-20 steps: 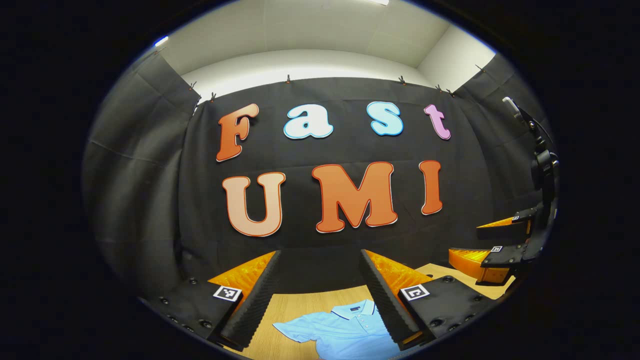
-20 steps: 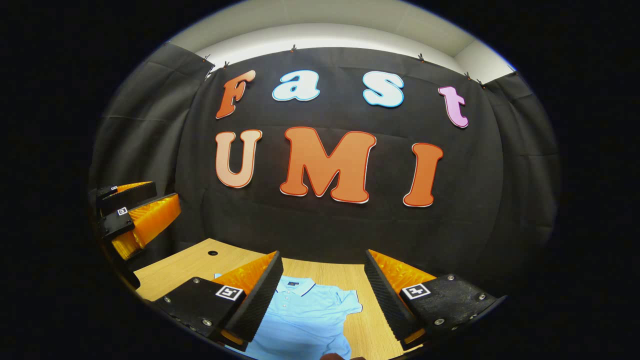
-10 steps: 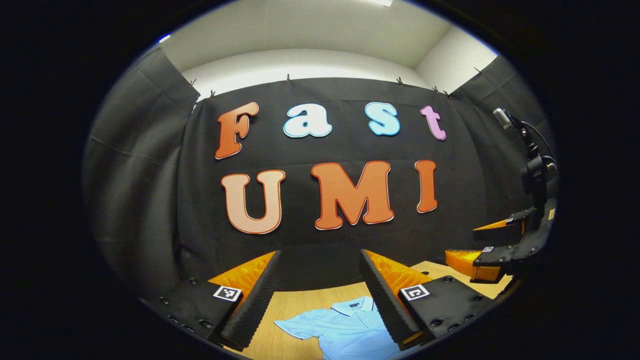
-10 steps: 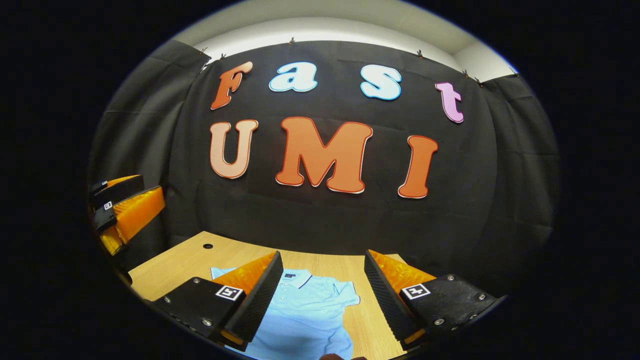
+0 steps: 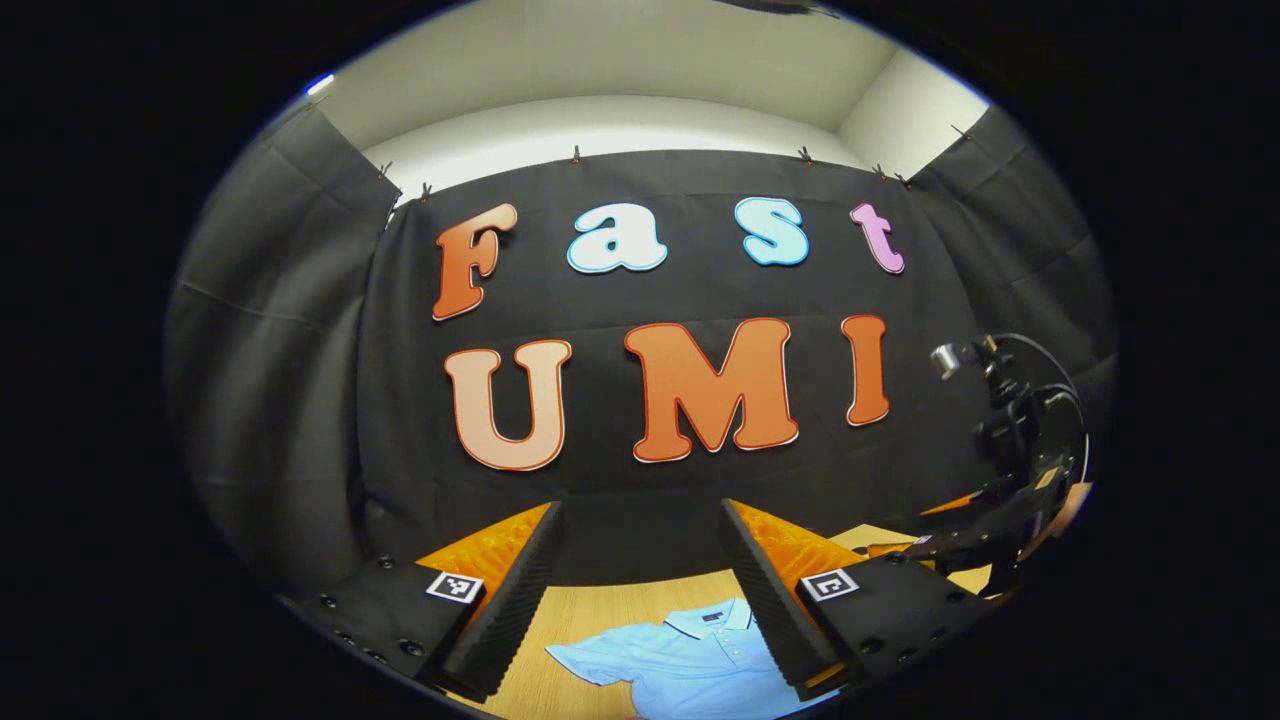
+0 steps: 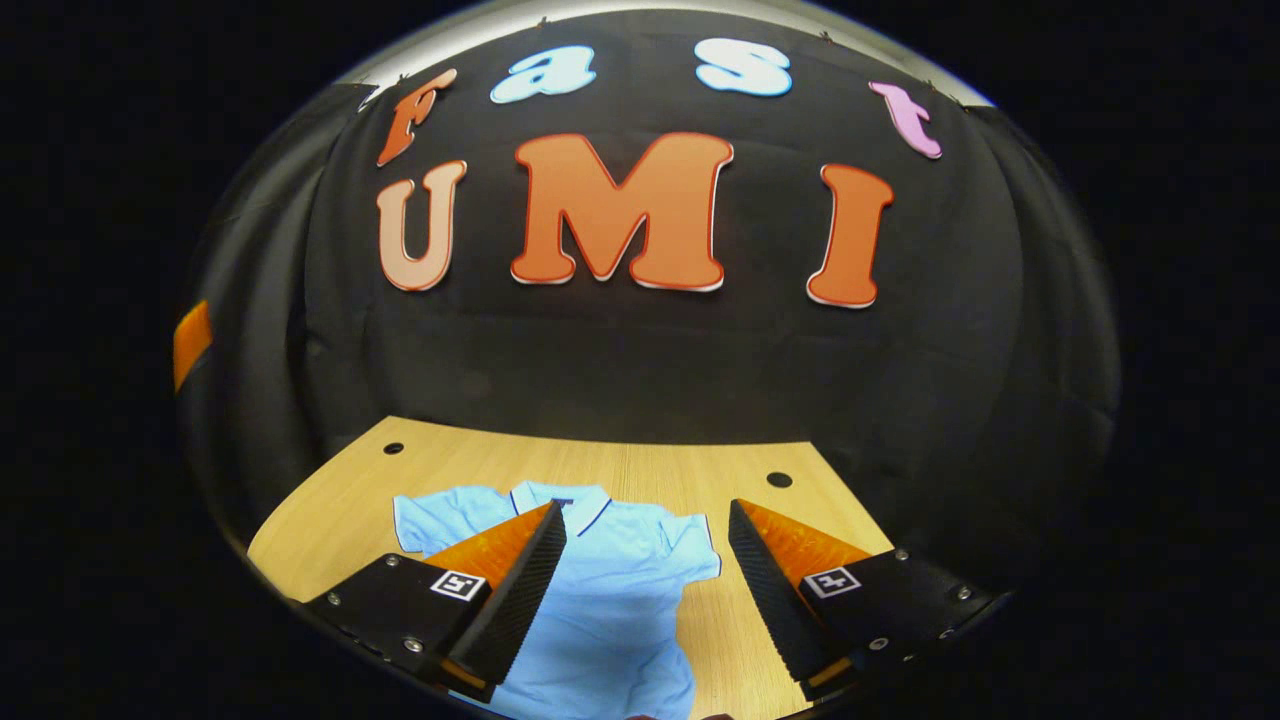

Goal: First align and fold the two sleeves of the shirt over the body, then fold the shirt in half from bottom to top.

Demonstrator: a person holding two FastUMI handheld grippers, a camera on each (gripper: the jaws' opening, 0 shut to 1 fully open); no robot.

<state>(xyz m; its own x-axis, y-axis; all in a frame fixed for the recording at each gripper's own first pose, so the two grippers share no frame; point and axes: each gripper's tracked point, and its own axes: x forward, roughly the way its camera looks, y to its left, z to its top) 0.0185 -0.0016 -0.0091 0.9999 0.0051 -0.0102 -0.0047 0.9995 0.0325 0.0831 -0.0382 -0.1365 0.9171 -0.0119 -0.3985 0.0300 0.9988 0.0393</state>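
A light blue polo shirt [image 6: 610, 590] lies flat on the wooden table [image 6: 330, 510], collar toward the booth wall, both short sleeves spread out to the sides. My right gripper [image 6: 645, 505] hangs above it, open, with nothing between its fingers. In the left gripper view the shirt [image 5: 690, 655] shows low between the fingers of my left gripper [image 5: 640, 507], which is open, holds nothing and is well above the table. The right gripper [image 5: 965, 540] and its cable appear at the right edge of that view.
Two small round holes [image 6: 393, 448] [image 6: 779, 480] sit near the table's far edge. Black cloth walls close the booth behind and on both sides. Bare wood lies left and right of the shirt.
My right gripper has tipped down toward the table, so more of the shirt and table shows; in the left gripper view it has dropped lower. My left gripper has hardly moved.
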